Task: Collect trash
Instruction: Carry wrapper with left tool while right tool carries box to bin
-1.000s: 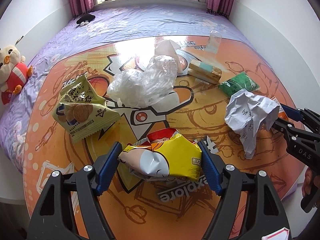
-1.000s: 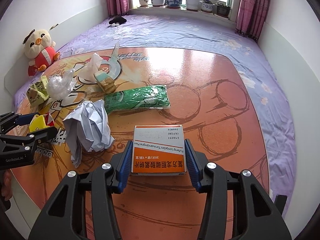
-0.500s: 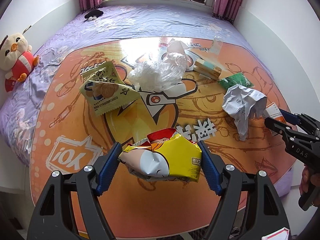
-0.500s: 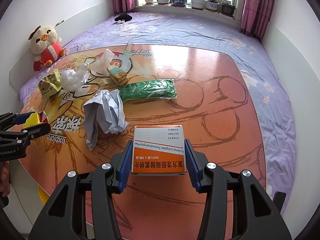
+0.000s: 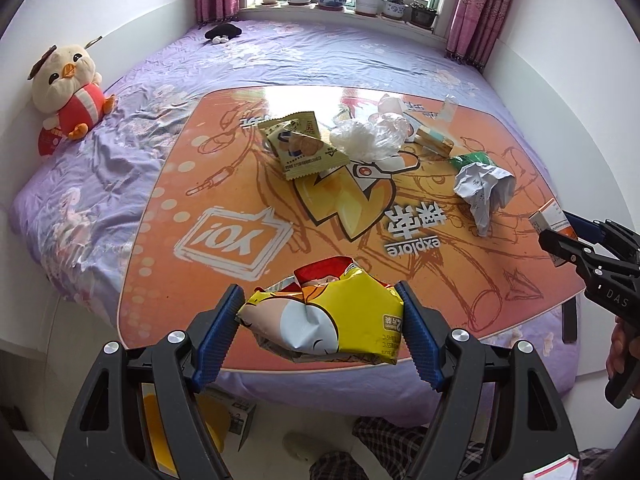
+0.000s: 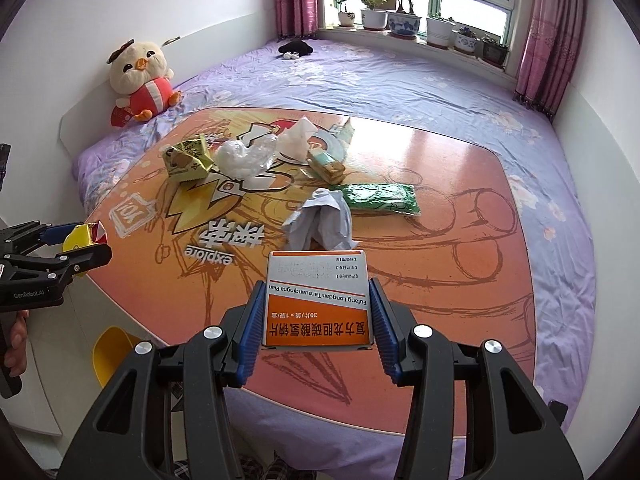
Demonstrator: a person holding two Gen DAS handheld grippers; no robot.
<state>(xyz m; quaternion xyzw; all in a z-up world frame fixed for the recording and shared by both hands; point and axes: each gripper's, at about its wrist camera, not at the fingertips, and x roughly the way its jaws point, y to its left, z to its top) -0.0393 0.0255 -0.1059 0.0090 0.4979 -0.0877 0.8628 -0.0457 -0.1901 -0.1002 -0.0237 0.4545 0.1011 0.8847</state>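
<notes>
My left gripper [image 5: 320, 320] is shut on a crumpled yellow and red snack bag [image 5: 328, 324], held above the near edge of the orange table [image 5: 224, 184]. My right gripper [image 6: 318, 304] is shut on an orange and white medicine box [image 6: 318, 308], held above the table's near side. The right gripper also shows in the left wrist view [image 5: 560, 236]. On the table lie a biscuit wrapper [image 5: 300, 148], a clear plastic bag [image 5: 366, 138], crumpled paper [image 5: 482, 186], a green packet [image 6: 380, 198] and a small tan box [image 6: 326, 164].
A yellow bin [image 6: 110, 354] stands on the floor below the table's near left edge. The table rests on a bed with a purple sheet [image 5: 100, 168]. A plush chick [image 5: 68, 96] sits at the left wall. Plant pots [image 6: 400, 22] line the windowsill.
Both grippers have pulled back and up from the table, each with its item still held. The left one has moved left toward the table's edge.
</notes>
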